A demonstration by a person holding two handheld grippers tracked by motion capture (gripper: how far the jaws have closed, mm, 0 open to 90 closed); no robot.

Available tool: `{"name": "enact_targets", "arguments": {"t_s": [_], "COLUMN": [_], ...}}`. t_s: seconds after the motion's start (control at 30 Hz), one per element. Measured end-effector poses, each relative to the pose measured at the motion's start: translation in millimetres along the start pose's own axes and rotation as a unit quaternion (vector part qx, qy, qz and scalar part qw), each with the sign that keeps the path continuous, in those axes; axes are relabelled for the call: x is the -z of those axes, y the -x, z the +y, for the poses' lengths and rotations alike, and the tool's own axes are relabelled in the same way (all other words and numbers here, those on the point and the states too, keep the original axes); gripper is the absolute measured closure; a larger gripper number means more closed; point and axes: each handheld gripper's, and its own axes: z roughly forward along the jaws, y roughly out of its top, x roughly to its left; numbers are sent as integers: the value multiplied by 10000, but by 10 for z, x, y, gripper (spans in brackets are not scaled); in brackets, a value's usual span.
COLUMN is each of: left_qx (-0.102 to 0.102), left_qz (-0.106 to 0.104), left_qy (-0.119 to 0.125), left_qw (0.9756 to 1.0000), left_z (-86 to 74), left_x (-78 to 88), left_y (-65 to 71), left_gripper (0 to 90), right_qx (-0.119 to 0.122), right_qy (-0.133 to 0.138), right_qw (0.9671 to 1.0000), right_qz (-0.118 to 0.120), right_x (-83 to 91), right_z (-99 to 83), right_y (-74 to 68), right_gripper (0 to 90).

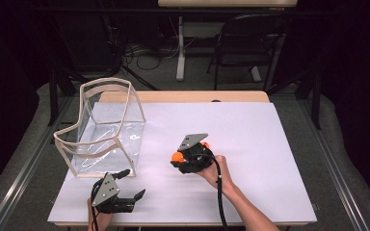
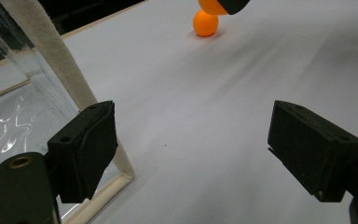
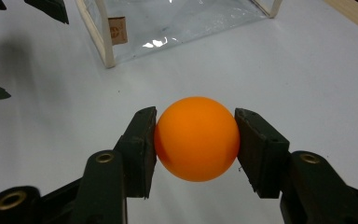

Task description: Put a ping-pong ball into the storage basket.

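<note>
From above, the right gripper (image 1: 182,157) pinches an orange ball (image 1: 177,156) mid-sheet, with bare white sheet (image 1: 250,144) to its right and the clear bag (image 1: 107,130) well apart at the left; the left gripper (image 1: 131,184) sits near the front edge, jaws spread and empty. Its own view shows the bag's cloth rim (image 2: 60,60) just beside one jaw, and a second ball (image 2: 205,23) far off on the sheet. In the right gripper view both pads press the smooth, round, matte ball (image 3: 197,138) just above the sheet.

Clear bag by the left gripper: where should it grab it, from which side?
Grip the cloth-trimmed corner post nearest the left gripper, probably coming in level from the bag's front corner. The trim looks stiff and narrow enough for the open jaws; the clear panels are slick and floppy. The bag stands upright, mouth up, so the post is exposed.
</note>
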Motion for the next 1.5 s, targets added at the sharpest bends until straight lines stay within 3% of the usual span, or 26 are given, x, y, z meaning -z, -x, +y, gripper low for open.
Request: {"name": "enact_targets", "arguments": {"t_s": [1.5], "left_qx": [15], "left_qz": [-6], "left_qy": [9], "left_qw": [10000], "left_z": [-1], "left_x": [-3], "left_y": [-16], "left_gripper": [158], "right_qx": [56], "right_qy": [-99], "right_qw": [9999], "right_qz": [29], "right_x": [-177], "right_z": [449], "right_y": [149], "right_gripper": [507]}}
